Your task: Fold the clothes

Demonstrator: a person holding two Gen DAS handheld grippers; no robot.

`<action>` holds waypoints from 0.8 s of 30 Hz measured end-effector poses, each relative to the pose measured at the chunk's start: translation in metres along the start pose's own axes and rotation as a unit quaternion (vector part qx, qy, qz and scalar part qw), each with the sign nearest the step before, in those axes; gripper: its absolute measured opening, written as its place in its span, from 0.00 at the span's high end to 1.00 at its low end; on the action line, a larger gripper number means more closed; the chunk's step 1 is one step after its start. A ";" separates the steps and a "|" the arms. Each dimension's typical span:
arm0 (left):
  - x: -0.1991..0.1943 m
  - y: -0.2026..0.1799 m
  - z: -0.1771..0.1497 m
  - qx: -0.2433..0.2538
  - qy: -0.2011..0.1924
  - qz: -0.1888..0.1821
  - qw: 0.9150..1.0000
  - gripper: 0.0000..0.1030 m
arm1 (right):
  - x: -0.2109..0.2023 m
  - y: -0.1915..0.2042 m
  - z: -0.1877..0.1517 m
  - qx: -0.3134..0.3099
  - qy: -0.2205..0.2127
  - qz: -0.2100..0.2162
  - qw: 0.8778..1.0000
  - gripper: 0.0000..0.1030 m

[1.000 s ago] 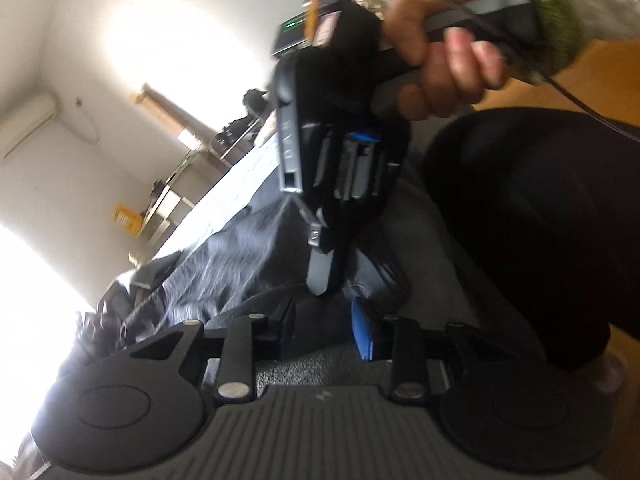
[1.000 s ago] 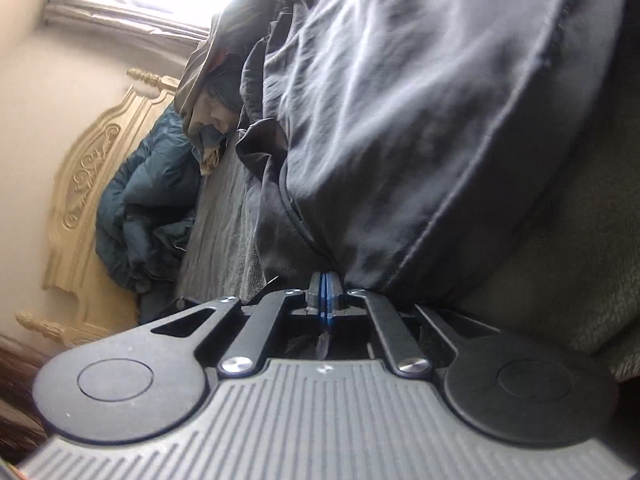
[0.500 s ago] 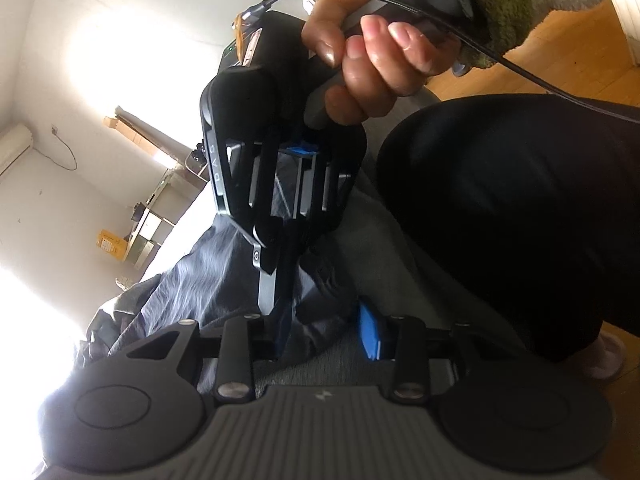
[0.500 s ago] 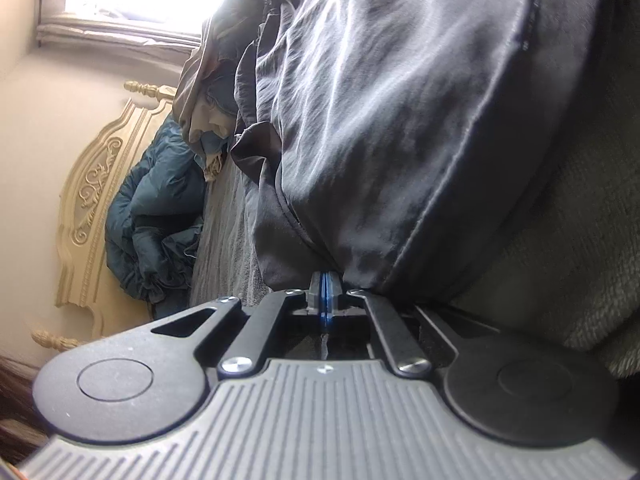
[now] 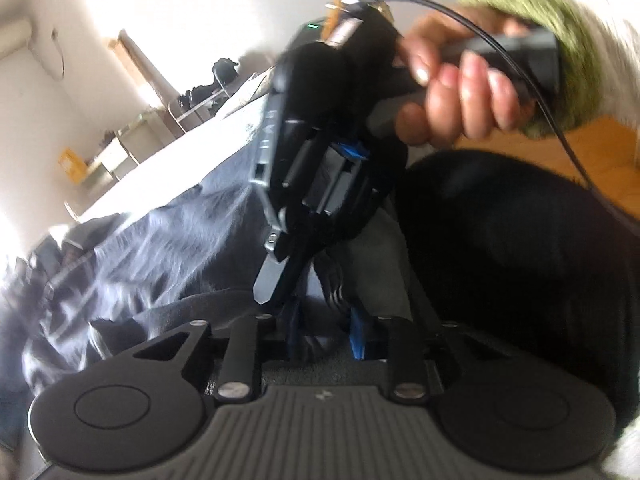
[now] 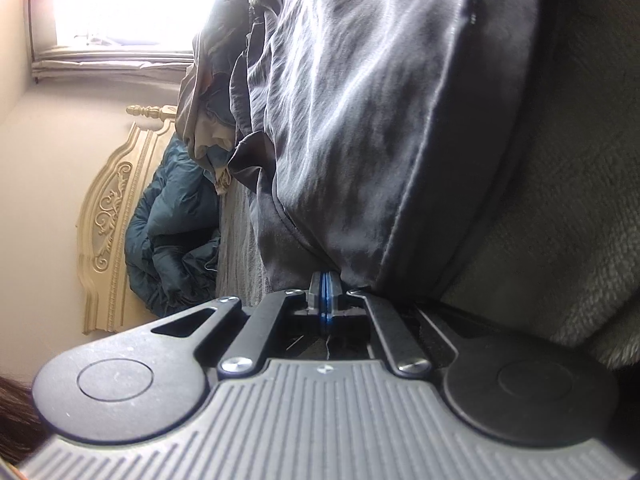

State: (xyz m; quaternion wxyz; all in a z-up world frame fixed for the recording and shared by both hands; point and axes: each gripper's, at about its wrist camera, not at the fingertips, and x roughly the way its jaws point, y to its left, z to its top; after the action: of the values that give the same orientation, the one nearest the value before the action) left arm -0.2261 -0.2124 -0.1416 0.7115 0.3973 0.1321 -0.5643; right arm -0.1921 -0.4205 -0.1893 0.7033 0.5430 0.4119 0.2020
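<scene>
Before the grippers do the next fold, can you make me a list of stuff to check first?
1. Right gripper shut on the dark garment: ok, its blue pads are pressed together at the cloth's edge.
2. Left gripper has a hold on the cloth: not ok, its jaws stand apart, with dark fabric between them.
3. The two grippers are clear of each other: not ok, in the left wrist view the right gripper's fingers hang right in front of the left one.
4. Cable free of the jaws: ok, it runs off past the hand.
5. Garment lies flat for folding: not ok, it is wrinkled and bunched.
6. Bed has room for it: cannot tell.
</scene>
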 end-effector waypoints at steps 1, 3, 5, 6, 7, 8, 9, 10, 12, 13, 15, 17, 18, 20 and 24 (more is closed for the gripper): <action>0.001 0.006 0.000 -0.014 -0.001 -0.008 1.000 0.78 | 0.000 -0.001 0.000 0.004 0.001 0.003 1.000 1.00; 0.003 0.015 0.001 -0.031 -0.003 -0.018 0.999 0.80 | -0.001 -0.004 0.001 0.011 0.002 0.009 1.000 1.00; 0.006 0.017 0.001 -0.037 -0.003 -0.020 0.999 0.84 | -0.001 -0.007 0.002 0.020 0.003 0.016 1.000 1.00; 0.008 0.017 0.001 -0.036 -0.003 -0.020 0.999 0.86 | -0.001 -0.008 0.002 0.024 0.003 0.018 1.000 1.00; 0.010 0.016 0.001 -0.033 -0.004 -0.018 0.999 0.87 | -0.001 -0.009 0.002 0.025 0.003 0.021 0.999 1.00; 0.012 0.016 0.000 -0.033 -0.006 -0.017 0.999 0.88 | -0.002 -0.009 0.002 0.028 0.002 0.024 0.999 1.00; 0.014 0.018 -0.001 -0.036 -0.009 -0.018 0.999 0.89 | -0.002 -0.010 0.002 0.031 0.001 0.030 0.999 0.99; 0.014 0.020 -0.001 -0.043 -0.011 -0.020 0.999 0.90 | -0.003 -0.011 0.002 0.034 -0.001 0.037 0.999 0.98; 0.016 0.024 -0.001 -0.069 -0.017 -0.028 0.997 0.91 | -0.010 -0.011 0.001 0.030 -0.012 0.048 0.998 0.96; 0.017 0.026 -0.001 -0.081 -0.020 -0.032 0.996 0.92 | -0.016 -0.010 0.000 0.021 -0.022 0.052 0.998 0.94; 0.019 0.032 -0.003 -0.101 -0.027 -0.037 0.994 0.92 | -0.030 -0.006 -0.002 -0.003 -0.050 0.059 0.997 0.91; 0.021 0.038 -0.005 -0.122 -0.035 -0.042 0.991 0.92 | -0.057 0.004 -0.004 -0.052 -0.104 0.051 0.992 0.80; 0.022 0.040 -0.006 -0.133 -0.040 -0.046 0.989 0.92 | -0.073 0.011 -0.007 -0.089 -0.138 0.029 0.986 0.78; 0.021 0.044 -0.010 -0.154 -0.049 -0.048 0.986 0.92 | -0.104 0.026 -0.016 -0.173 -0.207 -0.030 0.963 0.76; 0.010 0.043 -0.015 -0.177 -0.060 -0.047 0.981 0.92 | -0.126 0.053 -0.040 -0.365 -0.266 -0.206 0.868 0.73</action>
State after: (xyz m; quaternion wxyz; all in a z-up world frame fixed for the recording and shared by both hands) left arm -0.1800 -0.2065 -0.1394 0.7500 0.2236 0.2057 -0.5876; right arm -0.2878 -0.4713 -0.0971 0.9599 0.1838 0.2084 0.0362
